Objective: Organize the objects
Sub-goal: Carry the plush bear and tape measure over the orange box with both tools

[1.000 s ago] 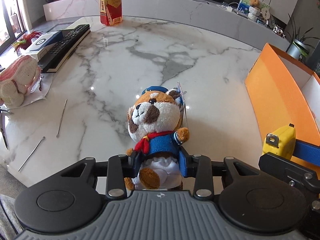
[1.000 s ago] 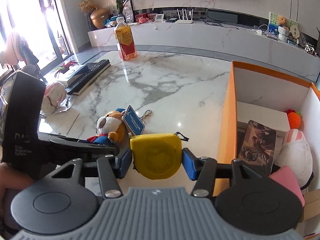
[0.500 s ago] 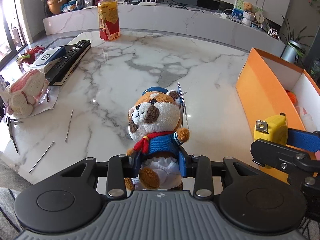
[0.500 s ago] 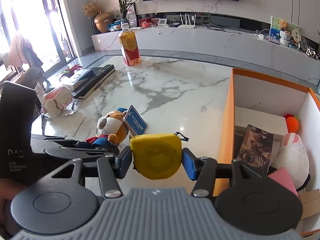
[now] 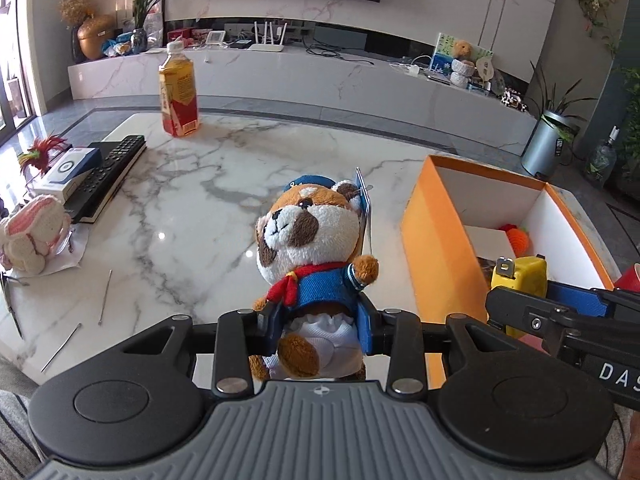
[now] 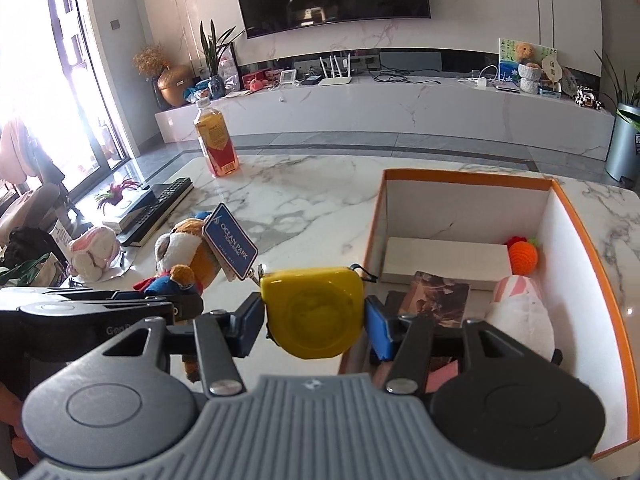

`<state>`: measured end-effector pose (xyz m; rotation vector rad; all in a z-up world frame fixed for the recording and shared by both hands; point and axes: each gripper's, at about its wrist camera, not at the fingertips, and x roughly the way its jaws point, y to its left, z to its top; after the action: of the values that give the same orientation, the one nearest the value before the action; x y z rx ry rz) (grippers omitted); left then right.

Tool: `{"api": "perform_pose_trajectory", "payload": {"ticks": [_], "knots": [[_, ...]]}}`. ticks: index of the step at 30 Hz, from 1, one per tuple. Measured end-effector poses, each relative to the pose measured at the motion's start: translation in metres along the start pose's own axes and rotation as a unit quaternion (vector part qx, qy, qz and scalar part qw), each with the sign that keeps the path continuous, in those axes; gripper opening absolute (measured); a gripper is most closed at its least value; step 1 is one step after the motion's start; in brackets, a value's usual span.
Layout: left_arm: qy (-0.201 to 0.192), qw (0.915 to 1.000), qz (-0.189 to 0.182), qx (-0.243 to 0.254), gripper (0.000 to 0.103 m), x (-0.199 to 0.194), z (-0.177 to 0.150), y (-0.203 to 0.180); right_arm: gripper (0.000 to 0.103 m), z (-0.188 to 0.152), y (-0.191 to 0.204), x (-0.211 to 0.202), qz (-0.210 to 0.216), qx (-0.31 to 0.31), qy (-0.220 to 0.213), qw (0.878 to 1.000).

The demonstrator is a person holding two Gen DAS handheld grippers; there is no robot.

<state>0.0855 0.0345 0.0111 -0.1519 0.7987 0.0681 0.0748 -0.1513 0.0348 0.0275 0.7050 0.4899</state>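
Since both loads have risen toward the orange box point(image 6: 592, 264), left gripper point(image 5: 320, 322) clamps the plush dog point(image 5: 310, 236) and right gripper point(image 6: 314, 318) clamps the yellow tape measure point(image 6: 316, 312) (neither deposited yet).

Both my wrist cameras sit close behind their fingers, angled down across the counter point(image 5: 192, 200) toward the far wall; both share the orange box point(image 6: 592, 264) at right.

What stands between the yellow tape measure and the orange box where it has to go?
Nothing visible. The right gripper holds the tape measure beside the box's near wall, and the box is open on top.
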Motion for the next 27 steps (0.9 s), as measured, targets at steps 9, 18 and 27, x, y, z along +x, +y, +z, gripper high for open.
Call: {"api": "perform_pose_trajectory", "payload": {"ticks": [9,18,27], "knots": [[-0.012,0.9988,-0.037,0.029,0.042,0.003,0.025,-0.051,0.056,-0.007,-0.054,-0.006,-0.004,0.053,0.006,0.999],[-0.006,0.9913,-0.131,0.01,0.042,0.014,0.035,-0.086,0.056,-0.018,-0.1,-0.016,-0.046,0.097,-0.004,0.994],[0.03,0.9885,-0.143,0.039,0.042,0.067,0.046,-0.129,0.056,-0.025,-0.11,-0.021,-0.039,0.104,-0.013,0.994]]}}
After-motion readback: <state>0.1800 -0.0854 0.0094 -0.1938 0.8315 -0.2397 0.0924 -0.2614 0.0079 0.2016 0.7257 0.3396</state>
